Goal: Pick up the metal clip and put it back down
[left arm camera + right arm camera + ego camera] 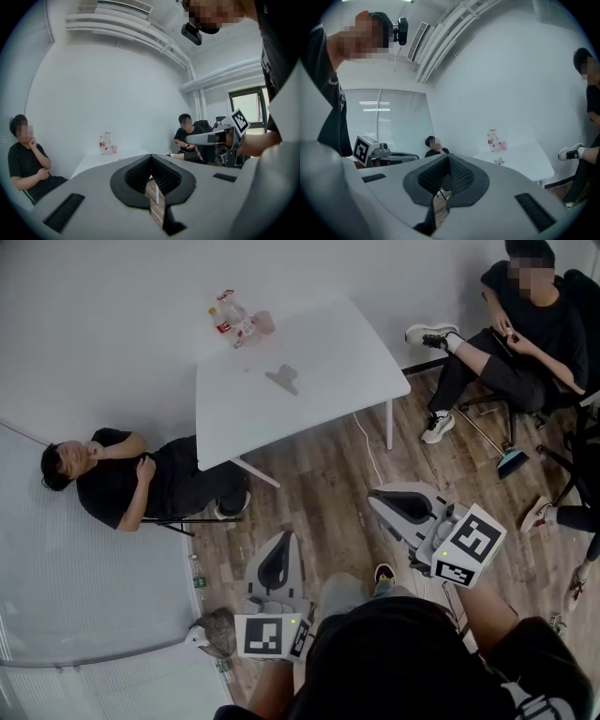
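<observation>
The metal clip (283, 378) lies on the white table (319, 399) across the room, small and grey; in the right gripper view the clip (499, 161) shows on the table (525, 159). Both grippers hang over the wooden floor, well short of the table. My left gripper (284, 536) (151, 155) has its tips together and holds nothing. My right gripper (373, 495) (449, 157) is shut too, with nothing held. The right gripper (206, 137) also shows at the right of the left gripper view.
Bottles and a pink cup (236, 319) stand at the table's far corner. One person (112, 479) sits against the wall left of the table, another (525, 329) on a chair at the right with legs stretched out. A white cable (367, 442) runs over the floor.
</observation>
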`<state>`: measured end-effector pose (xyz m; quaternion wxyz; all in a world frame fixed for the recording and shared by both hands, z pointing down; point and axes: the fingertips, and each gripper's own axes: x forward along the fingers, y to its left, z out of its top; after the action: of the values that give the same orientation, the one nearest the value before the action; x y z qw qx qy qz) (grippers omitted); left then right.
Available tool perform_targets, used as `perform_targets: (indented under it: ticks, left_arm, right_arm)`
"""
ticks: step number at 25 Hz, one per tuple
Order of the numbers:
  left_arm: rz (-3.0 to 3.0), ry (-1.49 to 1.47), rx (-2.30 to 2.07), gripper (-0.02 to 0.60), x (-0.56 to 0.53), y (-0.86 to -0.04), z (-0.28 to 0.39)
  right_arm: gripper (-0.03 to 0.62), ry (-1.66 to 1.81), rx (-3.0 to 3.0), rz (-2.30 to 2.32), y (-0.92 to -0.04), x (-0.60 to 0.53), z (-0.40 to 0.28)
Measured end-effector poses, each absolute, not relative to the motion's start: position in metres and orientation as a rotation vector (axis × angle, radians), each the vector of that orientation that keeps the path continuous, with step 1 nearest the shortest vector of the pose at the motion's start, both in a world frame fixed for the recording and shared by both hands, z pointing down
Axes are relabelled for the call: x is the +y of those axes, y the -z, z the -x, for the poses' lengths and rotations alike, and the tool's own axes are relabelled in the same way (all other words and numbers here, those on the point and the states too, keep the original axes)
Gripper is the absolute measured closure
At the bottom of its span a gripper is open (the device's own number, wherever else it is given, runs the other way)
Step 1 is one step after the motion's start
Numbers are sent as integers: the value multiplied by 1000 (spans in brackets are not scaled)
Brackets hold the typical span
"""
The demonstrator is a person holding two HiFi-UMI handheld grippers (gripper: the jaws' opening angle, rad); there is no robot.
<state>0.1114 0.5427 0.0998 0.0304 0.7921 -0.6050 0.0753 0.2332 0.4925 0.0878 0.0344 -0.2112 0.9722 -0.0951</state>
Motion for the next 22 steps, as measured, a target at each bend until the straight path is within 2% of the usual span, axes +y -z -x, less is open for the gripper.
perform_targets:
  ticks: [22]
  left_arm:
    - [-2480,-232,-1862,563,507,-87,-125]
  right_arm:
    - [576,336,2953,672,-86,458,-245]
